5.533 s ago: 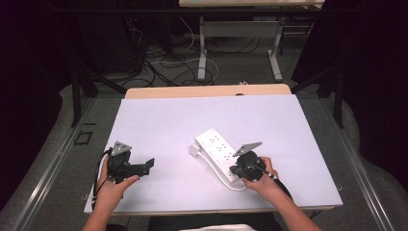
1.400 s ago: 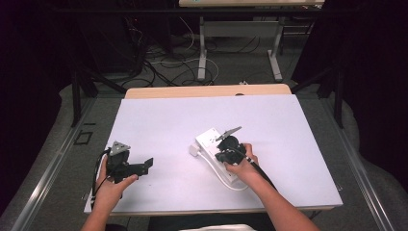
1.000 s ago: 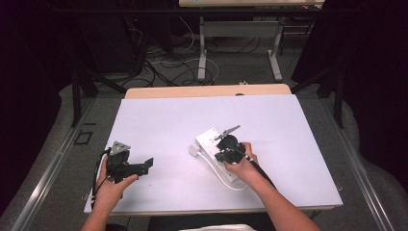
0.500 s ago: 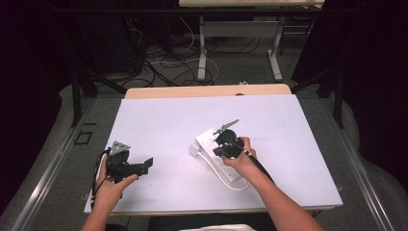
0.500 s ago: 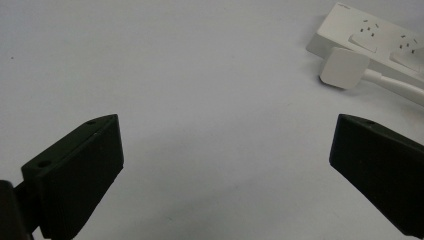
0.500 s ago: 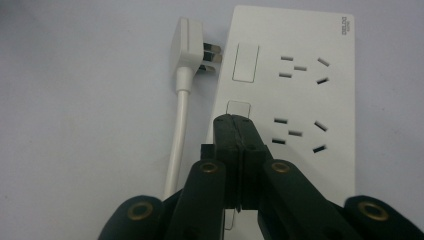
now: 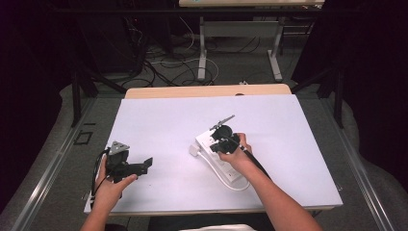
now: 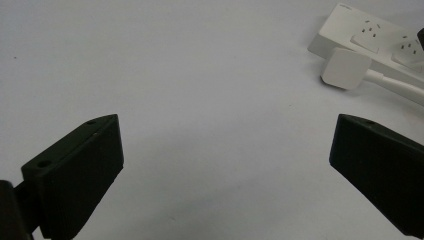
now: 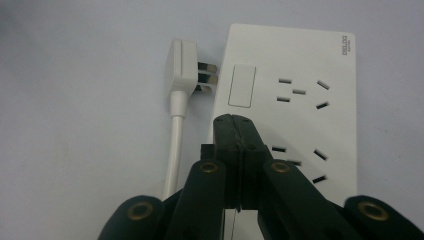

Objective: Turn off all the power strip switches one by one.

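Power strip (image 9: 295, 105): white plastic, smooth, slightly glossy. Plug (image 9: 181, 67) at its 9 o'clock: same white plastic, dull metal prongs; cable (image 9: 173, 150) smooth white sheath. Right gripper (image 9: 239, 131): matt black plastic, brass-coloured rivets. Left gripper (image 8: 225, 175): matt black plastic. Worktop (image 7: 159, 120): matt pale sheet, smooth; bare wood edge at 12 o'clock.

Even bright light on table (image 7: 159, 115); dark surroundings; soft shadows; near jaws blurred.

Black two-jaw grippers, left gripper (image 7: 144, 165) topped by a grey three-cornered plate, right gripper (image 9: 240, 131) with brass-ringed pivot screws, black trailing cables, bare forearms
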### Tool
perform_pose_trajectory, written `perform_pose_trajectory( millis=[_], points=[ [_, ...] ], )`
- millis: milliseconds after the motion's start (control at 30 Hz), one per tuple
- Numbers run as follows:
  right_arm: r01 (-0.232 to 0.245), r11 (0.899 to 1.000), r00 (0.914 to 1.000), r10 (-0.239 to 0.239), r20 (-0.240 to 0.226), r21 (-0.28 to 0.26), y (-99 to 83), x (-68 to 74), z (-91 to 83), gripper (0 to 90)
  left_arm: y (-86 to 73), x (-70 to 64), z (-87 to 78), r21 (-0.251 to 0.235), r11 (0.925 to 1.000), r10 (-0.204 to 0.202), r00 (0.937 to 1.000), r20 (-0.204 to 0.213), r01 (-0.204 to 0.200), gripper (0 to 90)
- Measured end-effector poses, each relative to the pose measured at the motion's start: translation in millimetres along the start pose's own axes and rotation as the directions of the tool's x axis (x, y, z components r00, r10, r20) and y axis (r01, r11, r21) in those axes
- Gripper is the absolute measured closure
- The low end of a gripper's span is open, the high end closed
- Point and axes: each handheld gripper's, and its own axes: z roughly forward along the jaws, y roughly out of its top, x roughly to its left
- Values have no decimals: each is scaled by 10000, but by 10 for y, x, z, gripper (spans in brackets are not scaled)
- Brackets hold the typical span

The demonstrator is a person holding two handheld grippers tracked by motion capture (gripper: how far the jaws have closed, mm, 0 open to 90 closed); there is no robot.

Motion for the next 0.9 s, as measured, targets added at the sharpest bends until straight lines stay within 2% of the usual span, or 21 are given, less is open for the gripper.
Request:
perform_pose_trajectory(
  millis=[33,67,100,133,167,200,267,300,333,367,500,600,667,700,733,767,800,867,900],
  points=[
    [23,9998,10000,-24,-58,-181,-7,-9,15,900,-2,-3,6,-87,9999,-60,10000,-3,60,8],
    [-99,9999,9999,99,20,120,11,-7,10,900,-2,-5,7,-110,9999,-89,10000,-5,89,8],
    [-92,9971,9999,86,-94,-756,-12,-16,75,900,-1,-3,4,-100,9999,-87,10000,-37,87,8],
    [-52,10000,10000,52,20,-56,11,-18,43,900,1,-1,0,-42,10000,-73,10000,-27,73,9],
    [-94,9999,10000,94,-4,86,15,-18,44,900,0,4,-2,-1,10000,-7,10000,-41,7,9],
    [-220,9997,9998,220,-37,107,19,-12,58,900,0,4,-2,0,10000,-8,10000,-42,8,8],
    [-52,9999,10000,52,-18,124,14,-33,73,900,0,3,-1,-4,10000,-13,10000,-40,13,8],
    [-218,9998,9998,218,15,-29,15,-28,97,900,0,4,-1,-2,10000,-12,10000,-40,12,9],
    [-276,9994,9996,274,67,202,20,-30,85,900,0,4,-1,2,10000,-5,10000,-37,5,8],
    [-331,9994,9995,331,14,134,24,-31,97,900,0,1,1,-19,10000,-47,10000,-33,47,8],
    [-153,9998,9997,150,166,159,23,-57,124,900,0,7,0,-5,10000,-13,10000,-44,13,8],
    [-60,9998,9999,58,102,203,26,-59,135,900,0,6,0,-4,10000,-14,10000,-38,14,8],
    [-163,9998,9998,165,126,-140,18,-48,170,900,0,7,1,-1,10000,-10,10000,-43,10,8],
    [-221,9998,9998,221,-1,23,24,-39,164,900,0,7,1,-3,10000,-11,10000,-40,11,9],
    [-150,9995,9999,150,11,-261,20,-40,186,900,-1,10,-1,20,10000,28,10000,-41,-28,8],
    [-205,9995,9998,206,35,-248,22,-33,189,900,-1,10,0,18,10000,22,10000,-41,-22,8],
    [-65,9999,10000,64,52,157,37,-37,166,900,-2,7,2,-12,10000,-22,10000,-25,21,8],
    [-179,9998,9998,180,48,-131,35,-25,195,900,-1,1,5,-57,9999,-90,10000,-15,90,8],
    [-219,9995,9997,217,77,221,48,-18,174,900,0,6,-1,-3,10000,-9,10000,-36,9,9]
  ],
)
